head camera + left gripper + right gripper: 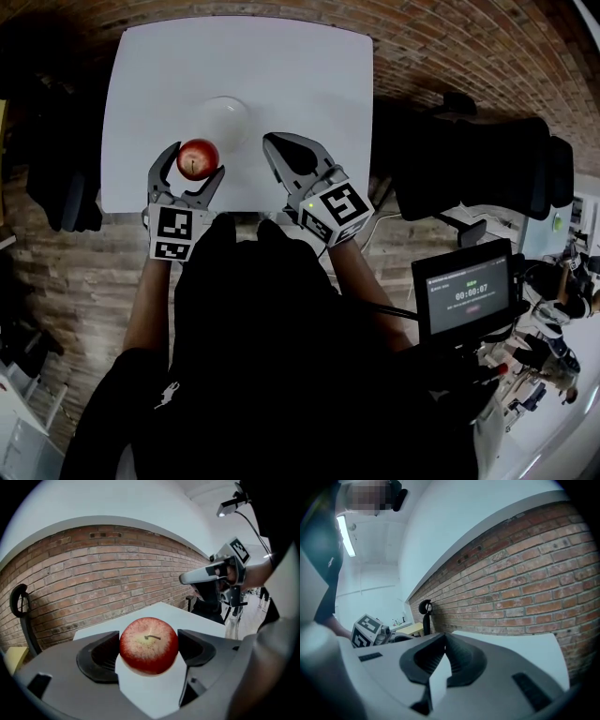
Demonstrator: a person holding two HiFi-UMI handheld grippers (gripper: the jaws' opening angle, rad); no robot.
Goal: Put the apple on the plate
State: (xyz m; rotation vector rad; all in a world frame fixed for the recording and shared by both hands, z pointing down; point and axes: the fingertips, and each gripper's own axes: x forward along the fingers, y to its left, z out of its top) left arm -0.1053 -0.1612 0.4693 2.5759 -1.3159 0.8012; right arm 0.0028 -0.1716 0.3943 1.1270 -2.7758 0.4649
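White table (pixel 300 66) against brickwork. My left gripper (pixel 196 165) pinches the apple (pixel 149 644) between its 2 jaws. The plate (pixel 225 111) lies just ahead of it, slightly to the right. My right gripper (pixel 272 143) hovers beside them, its jaws pressed together and empty.

**Head view:** the camera sits above the person and faces steeply down onto the white table (pixel 234 66). Both grippers show at the table's near edge.

**Left gripper view:** the camera rides behind the left gripper (pixel 195 161) and looks along its fingers. It is very near the apple (pixel 149 644) clamped between them and faces the brick wall (pixel 93 569).

**Right gripper view:** the camera is mounted the same way on the right gripper (pixel 274 145) and faces the same wall past its touching fingertips.

**Shared:** all three views show the table. Each gripper view shows the other gripper beside its own fingers.
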